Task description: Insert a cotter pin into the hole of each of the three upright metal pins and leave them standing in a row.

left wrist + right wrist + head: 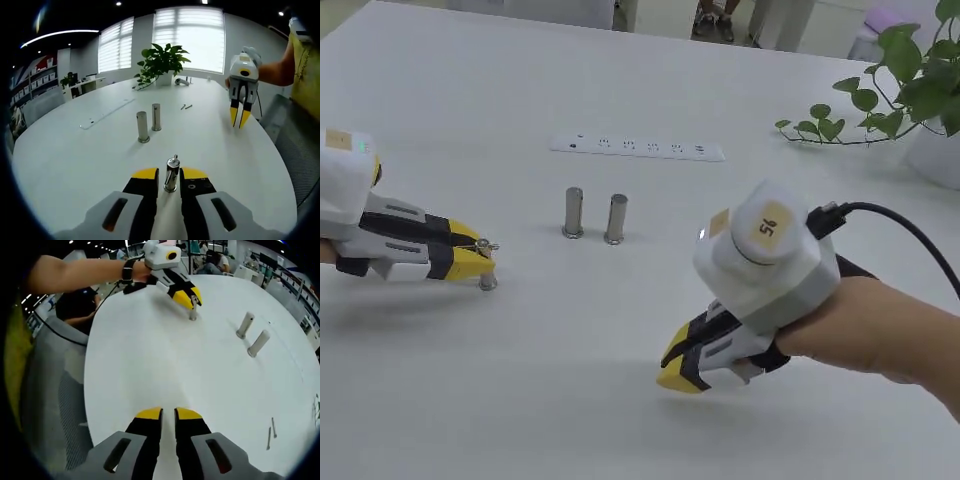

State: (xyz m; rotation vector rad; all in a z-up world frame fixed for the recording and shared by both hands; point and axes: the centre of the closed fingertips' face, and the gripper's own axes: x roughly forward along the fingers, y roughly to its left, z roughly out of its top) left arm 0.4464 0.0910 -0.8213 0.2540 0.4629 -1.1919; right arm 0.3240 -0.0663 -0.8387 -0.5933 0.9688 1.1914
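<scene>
Checking head view: left gripper (485,258) sat at the third pin (488,282), well apart from the two upright pins (573,213).

Left gripper view: jaws hugged that pin; clamped or not, couldn't tell.

Right gripper view: right gripper (168,412) narrow, empty; spare cotter pins (270,437) lay on the worktop (150,365).

Risk: a sideways nudge could topple the pin.
</scene>
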